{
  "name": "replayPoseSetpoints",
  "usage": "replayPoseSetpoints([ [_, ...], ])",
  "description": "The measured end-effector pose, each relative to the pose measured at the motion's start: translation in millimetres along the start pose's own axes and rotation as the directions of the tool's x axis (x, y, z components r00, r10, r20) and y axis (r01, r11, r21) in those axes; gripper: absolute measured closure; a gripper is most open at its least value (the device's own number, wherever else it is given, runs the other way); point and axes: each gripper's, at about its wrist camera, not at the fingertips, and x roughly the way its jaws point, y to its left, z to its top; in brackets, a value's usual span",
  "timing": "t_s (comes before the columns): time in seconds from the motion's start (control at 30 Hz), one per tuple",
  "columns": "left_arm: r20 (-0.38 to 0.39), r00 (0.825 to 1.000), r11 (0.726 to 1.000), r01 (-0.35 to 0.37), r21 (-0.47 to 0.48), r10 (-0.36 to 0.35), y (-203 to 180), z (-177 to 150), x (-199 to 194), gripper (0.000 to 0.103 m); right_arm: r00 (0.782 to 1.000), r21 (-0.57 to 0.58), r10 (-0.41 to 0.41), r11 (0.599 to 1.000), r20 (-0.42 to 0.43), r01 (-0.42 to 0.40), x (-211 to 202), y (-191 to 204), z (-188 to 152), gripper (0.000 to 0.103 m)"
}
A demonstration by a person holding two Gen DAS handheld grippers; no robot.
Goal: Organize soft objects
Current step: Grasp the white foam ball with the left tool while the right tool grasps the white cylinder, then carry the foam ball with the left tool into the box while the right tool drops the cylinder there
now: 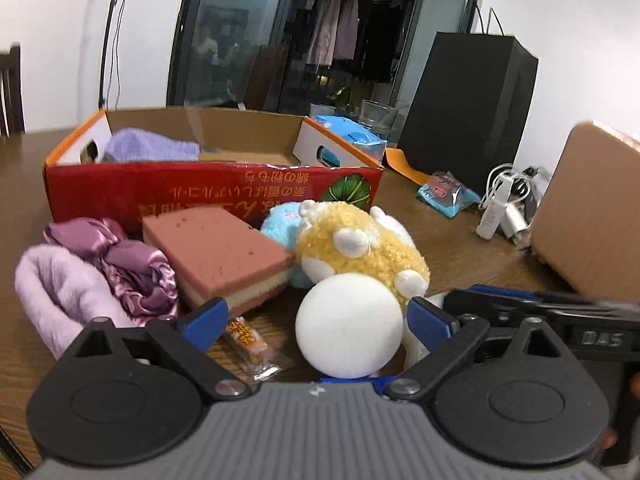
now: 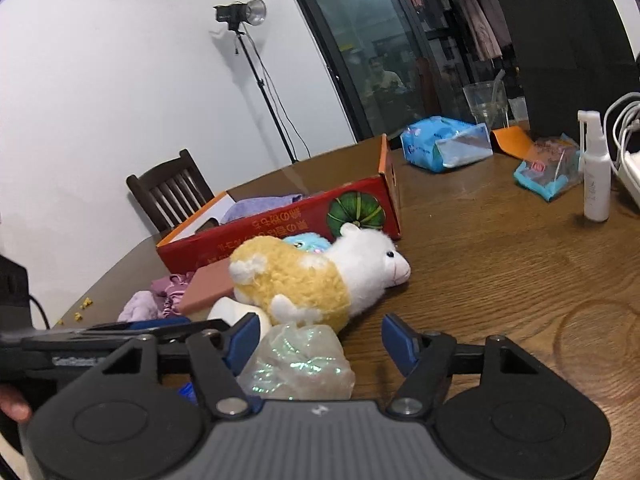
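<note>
My left gripper [image 1: 316, 320] is open around a white foam ball [image 1: 349, 325], which rests on the table nearer the right finger. Behind it lie a yellow-and-white alpaca plush [image 1: 360, 248], a light blue plush [image 1: 282, 220], a pink sponge block [image 1: 218, 252], purple satin cloth [image 1: 128, 264] and a lilac fuzzy cloth [image 1: 60, 292]. The red cardboard box [image 1: 212, 188] holds a purple towel [image 1: 148, 148]. My right gripper [image 2: 320, 340] is open around a crinkly clear plastic bag [image 2: 300, 364]. The alpaca [image 2: 320, 276] lies just beyond it.
A wrapped snack [image 1: 252, 340] lies by my left finger. Tissue packs [image 2: 444, 144], a blue snack bag [image 2: 548, 172], a white spray bottle [image 2: 596, 172], cables [image 1: 508, 200], a glass [image 2: 486, 104] and a black box [image 1: 468, 108] stand at the right. A chair [image 2: 172, 192] is behind the table.
</note>
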Motion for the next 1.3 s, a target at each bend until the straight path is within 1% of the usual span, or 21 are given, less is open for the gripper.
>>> replayPoseSetpoints([
  [0.1,0.003,1.000,0.999,0.025,0.041,-0.025,-6.2,-4.1,-0.7,0.005,0.999,-0.043,0.031,0.999,-0.022,-0.032,-13.7,3.4,-7.6,0.035],
  [0.2,-0.022,0.999,0.998,0.043,0.043,-0.042,-7.6,-3.8,6.9,0.007,0.998,-0.057,0.029,0.998,-0.056,-0.032,-20.0,7.5,-20.2,0.036],
  [0.23,-0.035,0.999,0.999,0.041,0.035,-0.040,-7.3,-3.2,10.2,0.015,0.998,-0.060,0.028,0.998,-0.058,-0.032,-21.3,8.2,-24.2,0.038],
  [0.27,-0.040,0.998,0.999,0.044,0.030,-0.043,-6.9,-2.7,12.3,0.030,0.998,-0.059,0.028,0.998,-0.060,-0.031,-22.2,8.2,-27.2,0.039],
  [0.3,-0.048,0.998,0.998,0.053,0.027,-0.051,-5.8,-2.5,13.9,0.036,0.998,-0.055,0.026,0.998,-0.061,-0.029,-23.6,7.3,-29.7,0.041],
  [0.33,-0.057,0.996,0.998,0.068,0.018,-0.067,-4.8,-2.3,15.1,0.043,0.998,-0.052,0.026,0.998,-0.064,-0.030,-23.8,6.8,-31.0,0.047],
  [0.37,-0.058,0.995,0.997,0.082,0.005,-0.082,-3.8,-2.6,15.6,0.044,0.997,-0.052,0.025,0.998,-0.072,-0.029,-23.0,6.4,-31.9,0.057],
  [0.4,-0.053,0.995,0.996,0.084,-0.001,-0.084,-3.6,-3.2,15.5,0.044,0.996,-0.060,0.023,0.998,-0.086,-0.028,-21.9,6.9,-32.6,0.063],
  [0.43,-0.053,0.995,0.996,0.084,0.000,-0.084,-4.4,-3.6,16.0,0.045,0.995,-0.074,0.026,0.997,-0.096,-0.033,-20.9,8.3,-32.8,0.073],
  [0.47,-0.052,0.995,0.997,0.082,0.006,-0.082,-5.9,-3.9,16.1,0.047,0.995,-0.085,0.034,0.995,-0.095,-0.042,-21.3,10.0,-33.7,0.079],
  [0.53,-0.038,0.997,0.997,0.073,0.008,-0.073,-8.3,-2.5,12.4,0.048,0.994,-0.089,0.054,0.994,-0.095,-0.063,-20.9,10.8,-35.4,0.084],
  [0.57,-0.021,0.997,0.998,0.069,0.003,-0.069,-8.9,-0.6,7.7,0.049,0.994,-0.087,0.054,0.994,-0.094,-0.062,-20.5,11.1,-35.6,0.084],
  [0.63,0.049,0.996,0.997,0.073,-0.011,-0.072,-8.9,3.7,-9.6,0.049,0.994,-0.088,0.058,0.994,-0.092,-0.066,-21.4,11.7,-32.3,0.085],
  [0.7,0.110,0.991,0.997,0.076,-0.034,-0.072,-7.1,8.5,-28.8,0.049,0.995,-0.101,0.067,0.992,-0.079,-0.075,-22.9,12.1,-28.0,0.084],
  [0.8,0.176,0.982,0.995,0.082,-0.053,-0.071,-2.8,12.4,-52.7,0.049,0.997,-0.117,0.063,0.991,-0.052,-0.069,-25.9,14.5,-23.5,0.085],
  [0.93,0.209,0.977,0.997,0.049,-0.057,-0.036,0.7,18.7,-72.5,0.049,0.999,-0.109,0.039,0.993,-0.011,-0.040,-32.4,18.2,-15.3,0.085],
  [1.07,0.242,0.969,0.996,0.062,-0.058,-0.047,6.1,23.2,-83.5,0.049,0.999,-0.119,0.030,0.993,0.045,-0.024,-41.8,23.4,2.0,0.085],
  [1.17,0.237,0.971,0.997,0.051,-0.062,-0.035,11.3,30.4,-81.9,0.049,0.996,-0.127,0.042,0.991,0.080,-0.032,-40.6,24.4,13.3,0.085],
  [1.3,0.245,0.969,0.996,0.036,-0.081,-0.015,26.7,42.6,-71.7,0.048,0.994,-0.139,0.050,0.990,0.093,-0.037,-27.6,24.1,30.2,0.085],
])
